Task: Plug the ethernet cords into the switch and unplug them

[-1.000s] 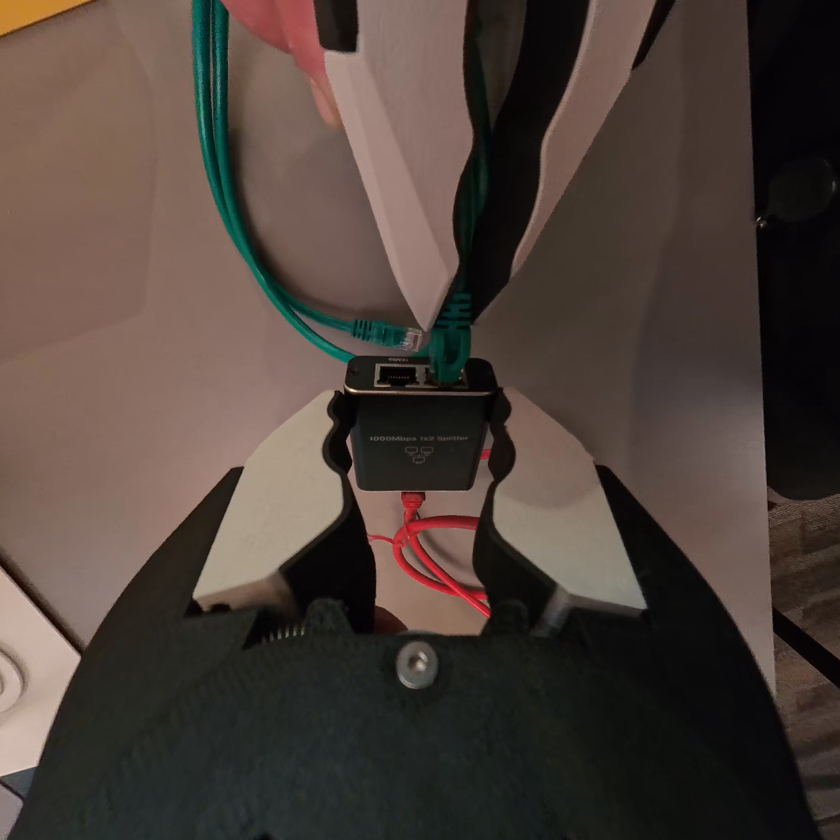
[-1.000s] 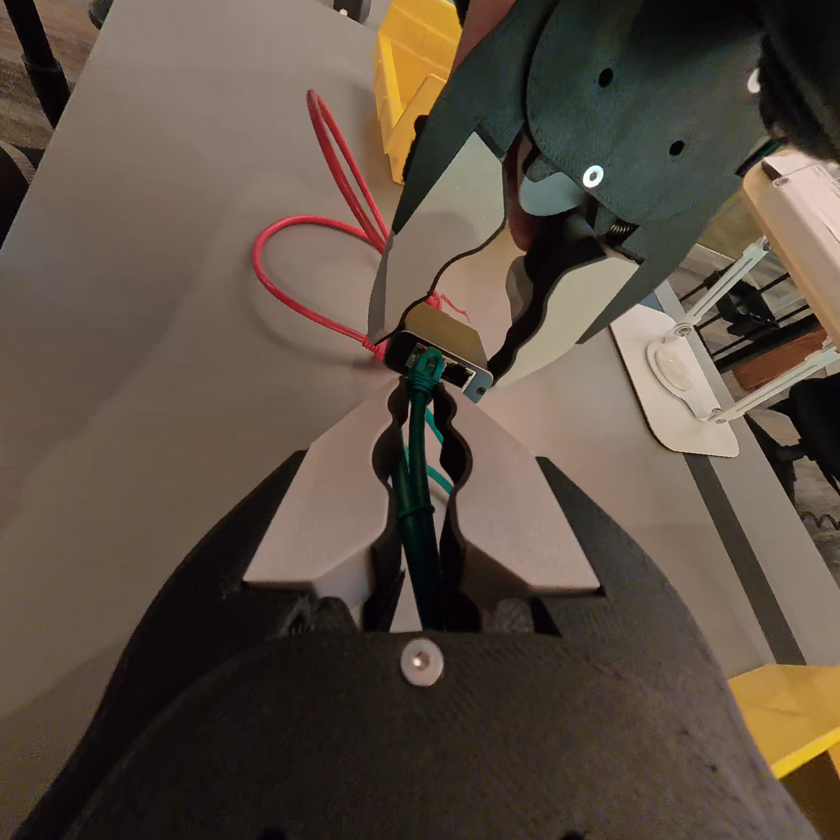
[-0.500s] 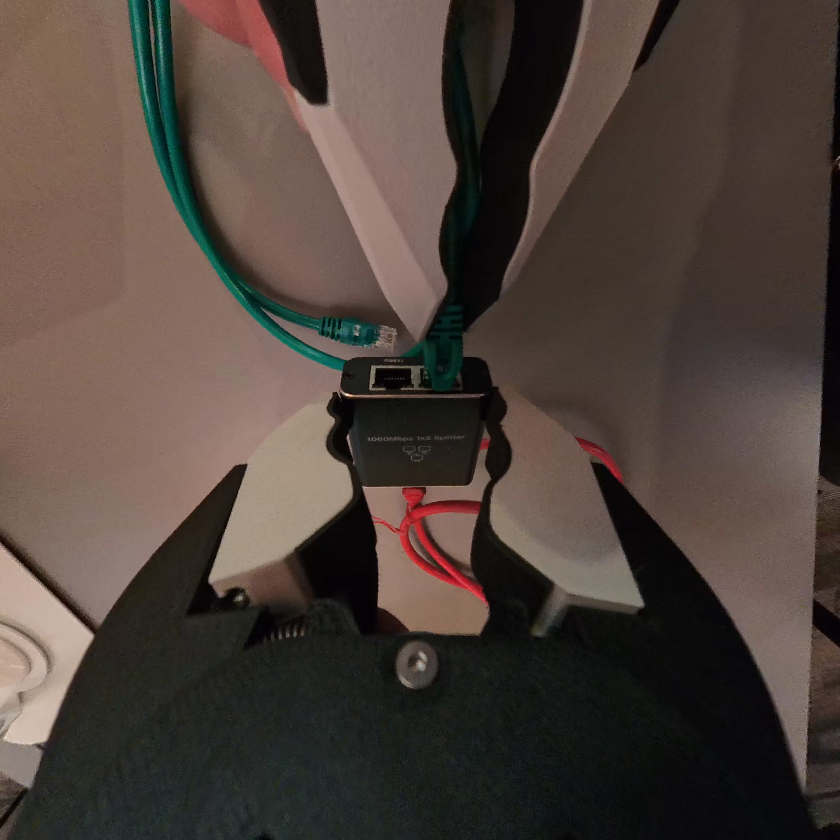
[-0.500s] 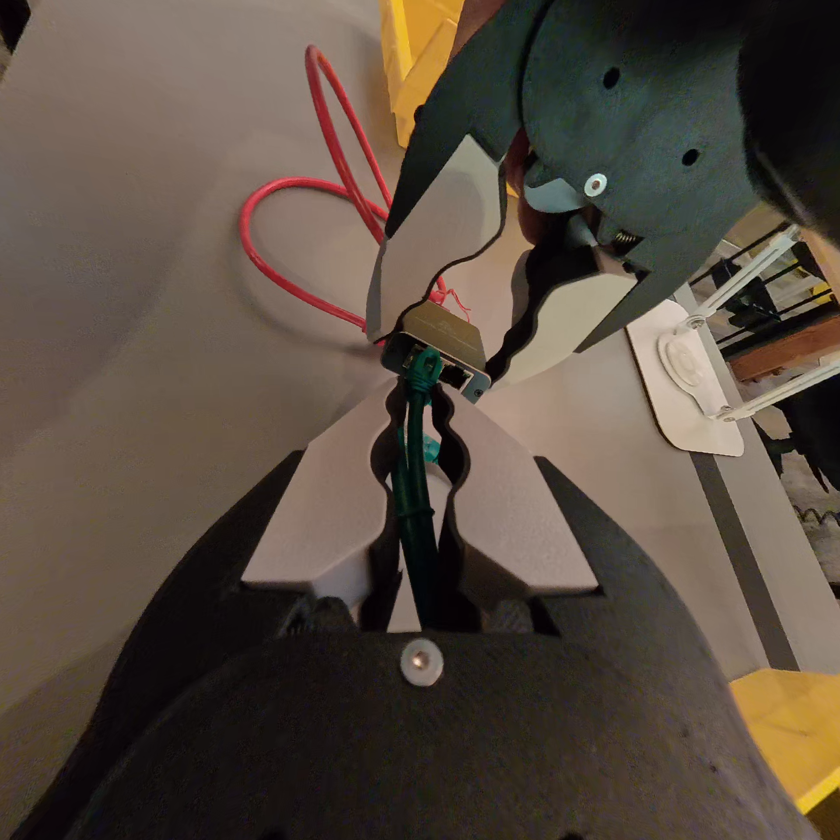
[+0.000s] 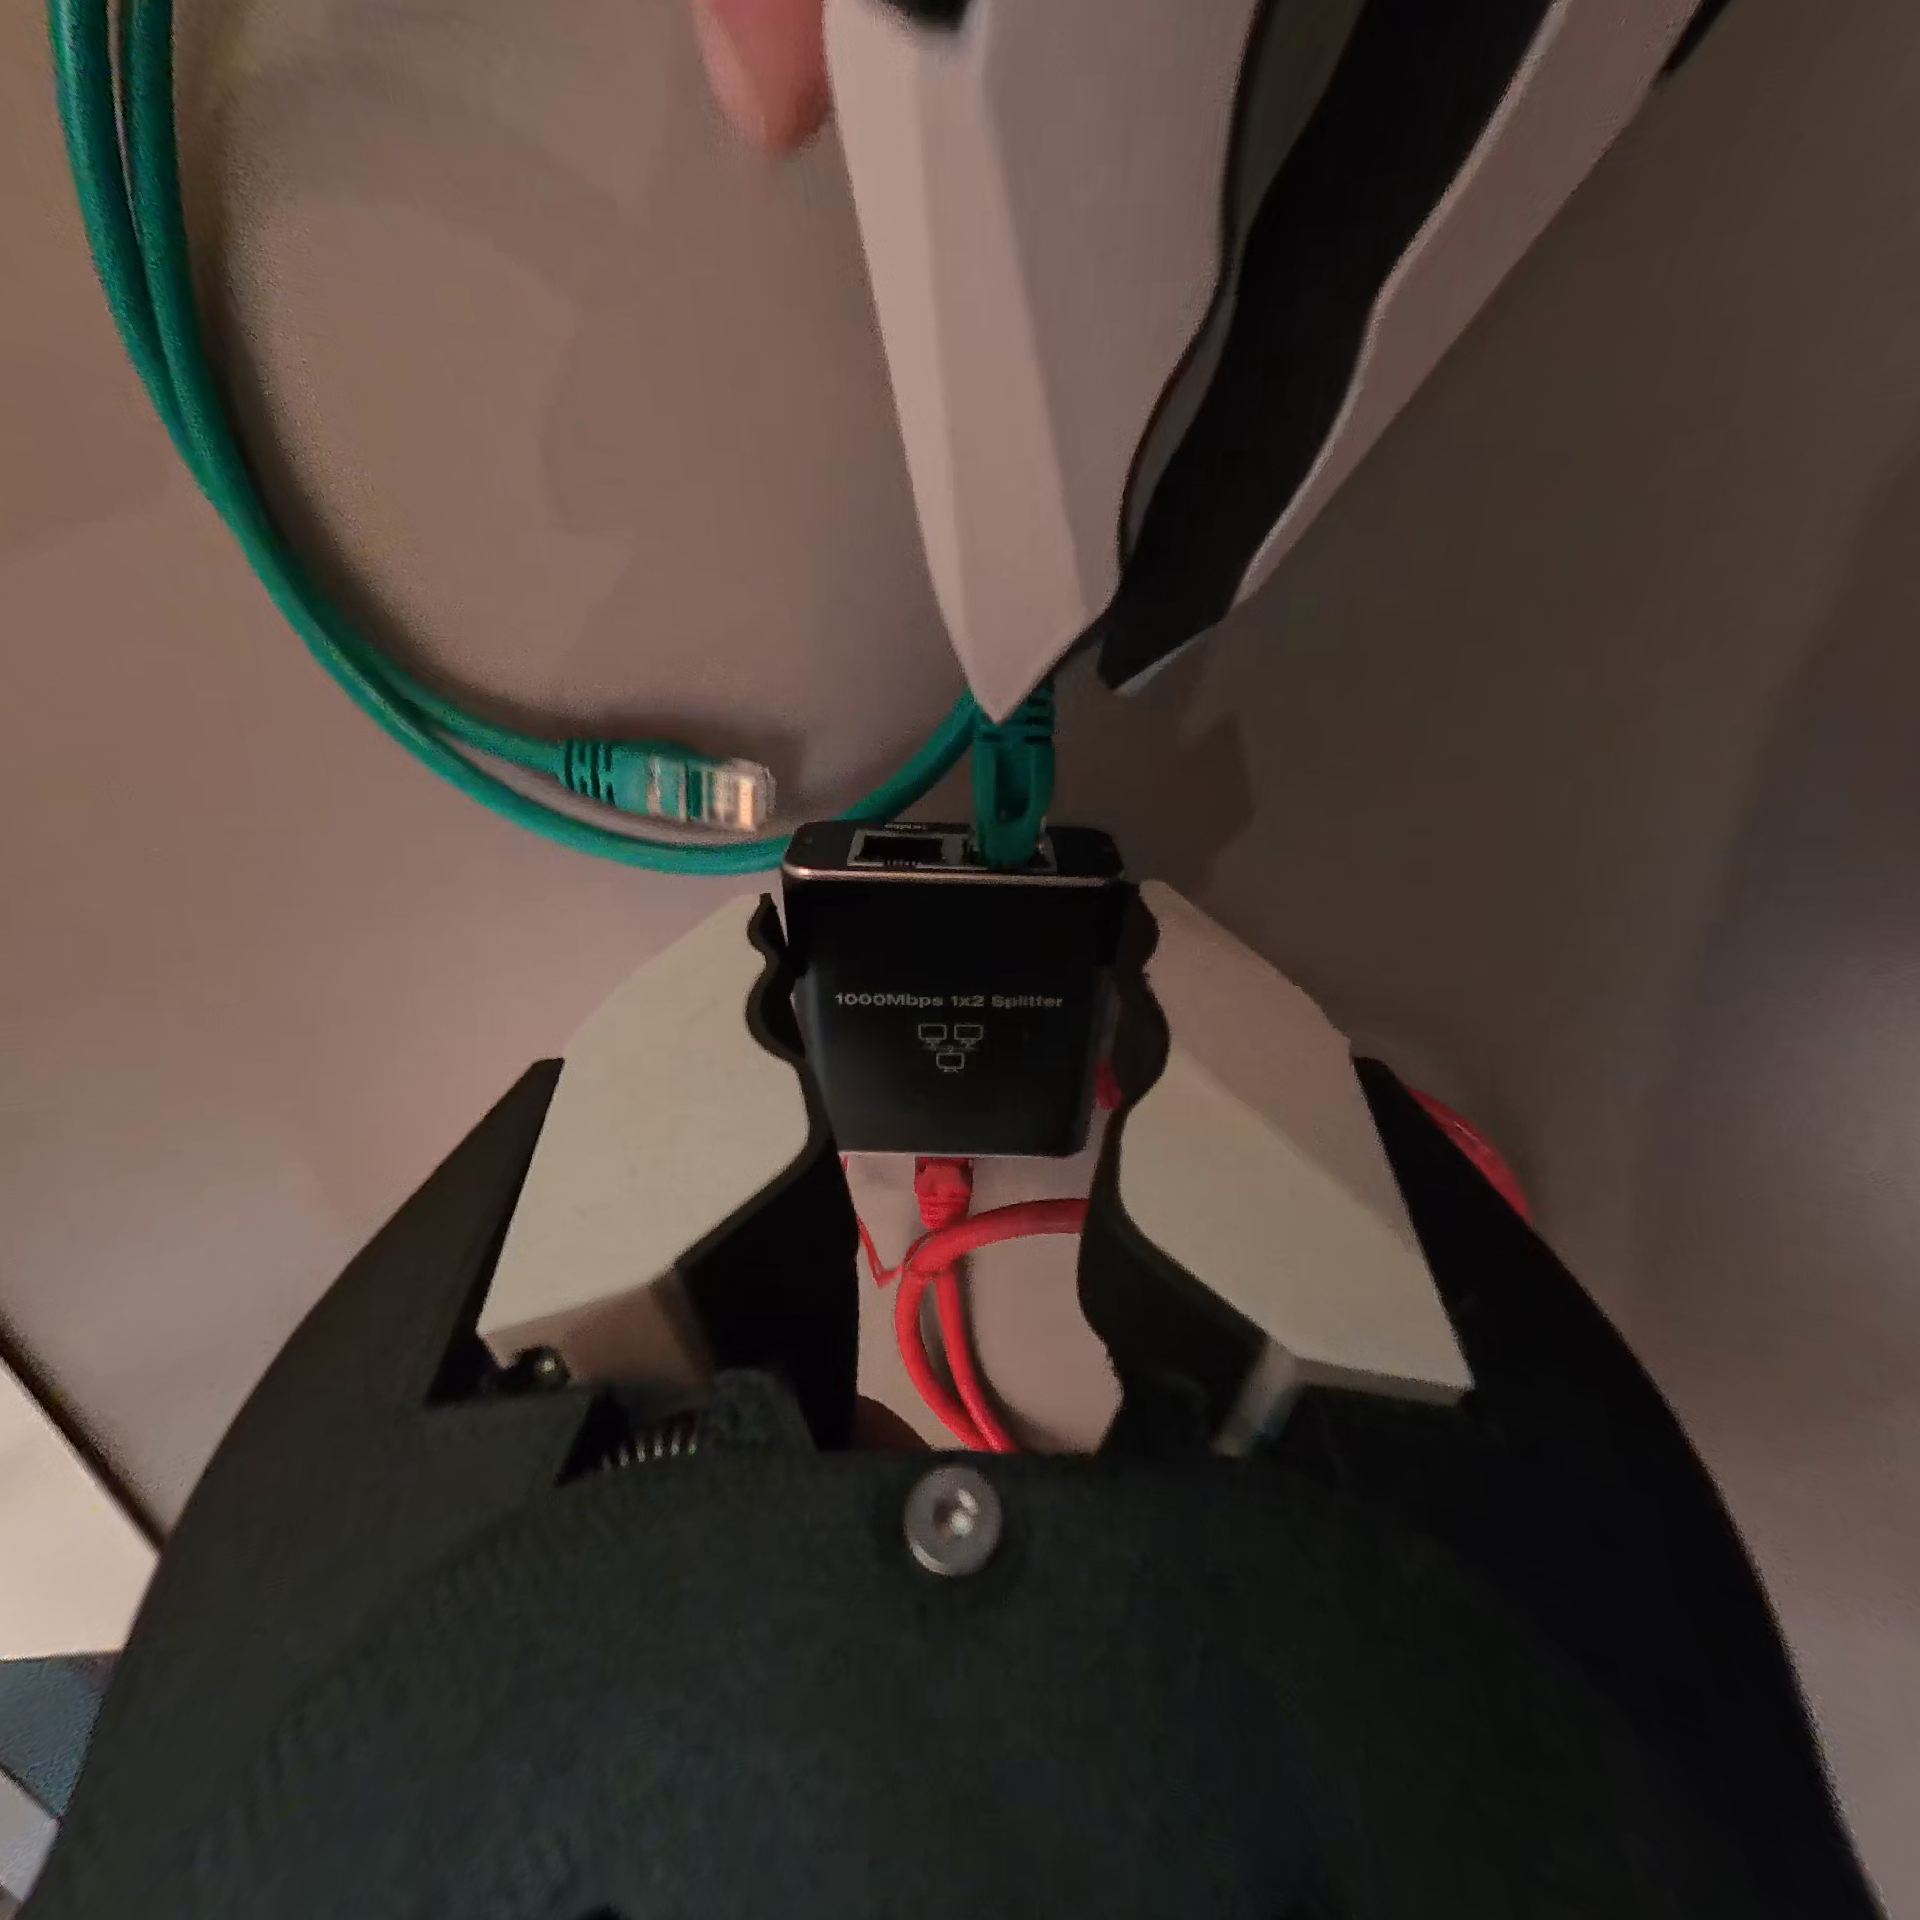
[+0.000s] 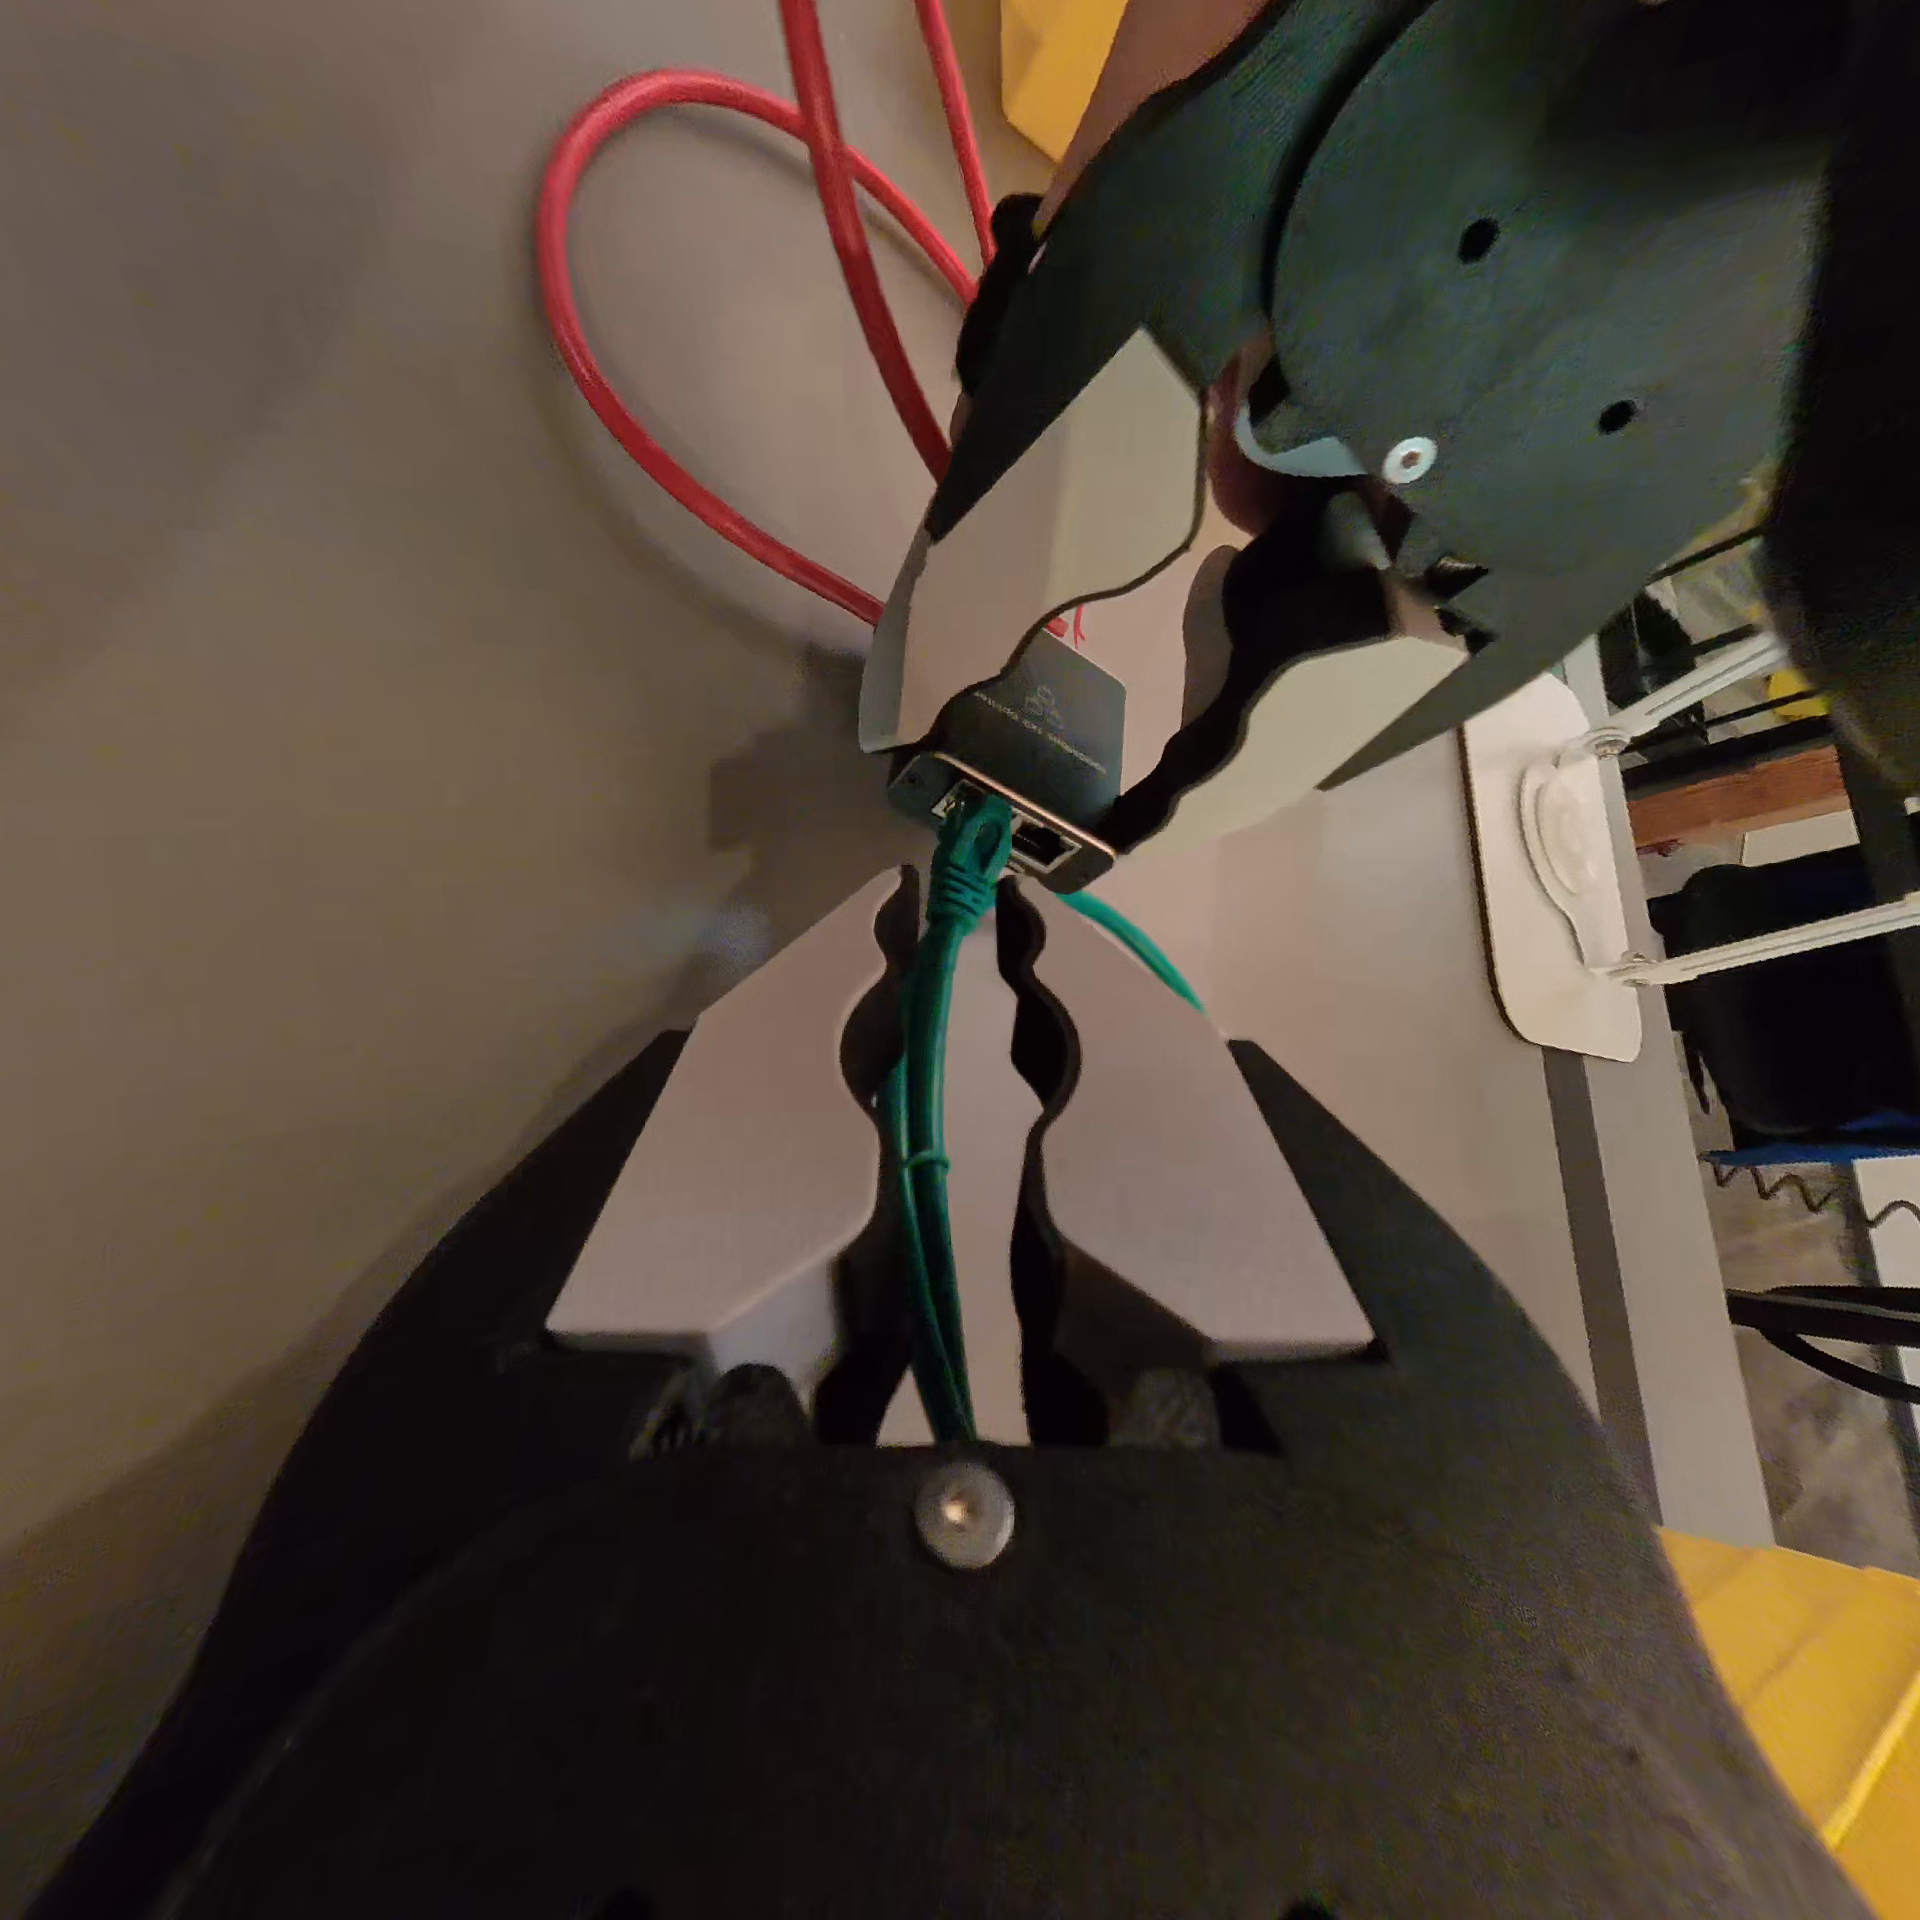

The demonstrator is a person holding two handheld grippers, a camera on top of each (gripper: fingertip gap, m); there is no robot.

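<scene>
My left gripper (image 5: 951,940) is shut on the black switch (image 5: 951,1039) and holds it by its sides over the grey table (image 5: 416,416). A red cord (image 5: 951,1309) is plugged into its near end. A green cord's plug (image 5: 1013,784) sits in the right-hand far port; the left port is empty. My right gripper (image 6: 954,885) faces the switch (image 6: 1049,727), its jaws closed round the green cord (image 6: 920,1091) just behind the plug (image 6: 966,842). The cord's other plug (image 5: 707,795) lies loose on the table. In the left wrist view the right gripper's fingers (image 5: 987,395) come down from the top.
The red cord loops (image 6: 665,436) over the table behind the switch. A white base plate with a stand (image 6: 1558,862) sits at the table's right edge. A yellow bin (image 6: 1808,1714) is near right, another (image 6: 1049,94) at the far edge. A person's finger (image 5: 769,73) shows at the top.
Both grippers have shifted together with the switch and cord. The switch now tilts so its top face shows in the right wrist view. The green plug stays in the port.
</scene>
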